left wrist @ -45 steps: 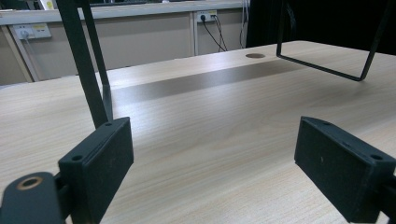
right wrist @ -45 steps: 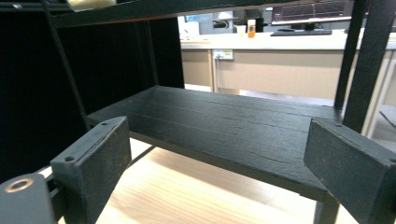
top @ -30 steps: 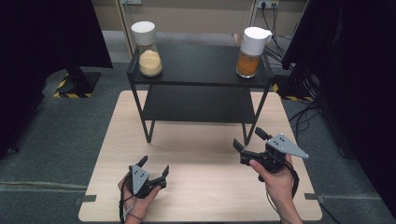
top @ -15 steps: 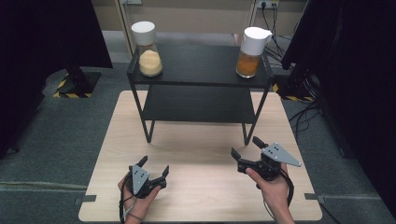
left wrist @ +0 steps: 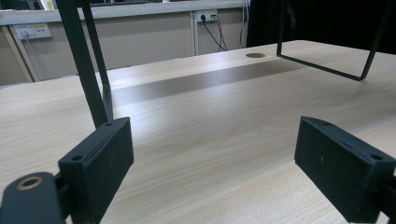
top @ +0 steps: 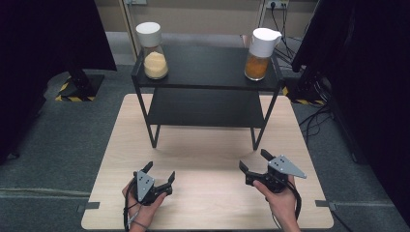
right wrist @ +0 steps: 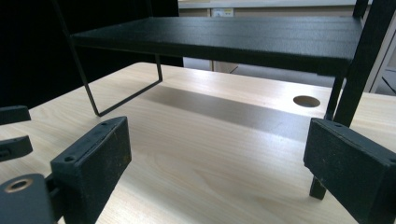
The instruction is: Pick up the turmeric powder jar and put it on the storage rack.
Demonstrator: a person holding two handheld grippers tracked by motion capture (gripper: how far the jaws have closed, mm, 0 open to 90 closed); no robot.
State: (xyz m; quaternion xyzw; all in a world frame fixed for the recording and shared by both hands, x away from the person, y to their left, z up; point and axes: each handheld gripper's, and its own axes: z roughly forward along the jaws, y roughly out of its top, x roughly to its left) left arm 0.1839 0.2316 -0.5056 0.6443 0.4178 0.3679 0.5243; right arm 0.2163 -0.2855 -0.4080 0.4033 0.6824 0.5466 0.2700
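Wooden table, black shelf rack ahead

Black claws, grey triangular plates

Table: pale wood grain. Two-tier shelf rack: matte black. Jar at 11 o'clock: white lid, pale yellow fill. Jar at 1 o'clock: white lid, amber-orange fill. Both grippers' jaws black; right gripper carries a grey plate. Floor: grey, with yellow-black hazard stripes.
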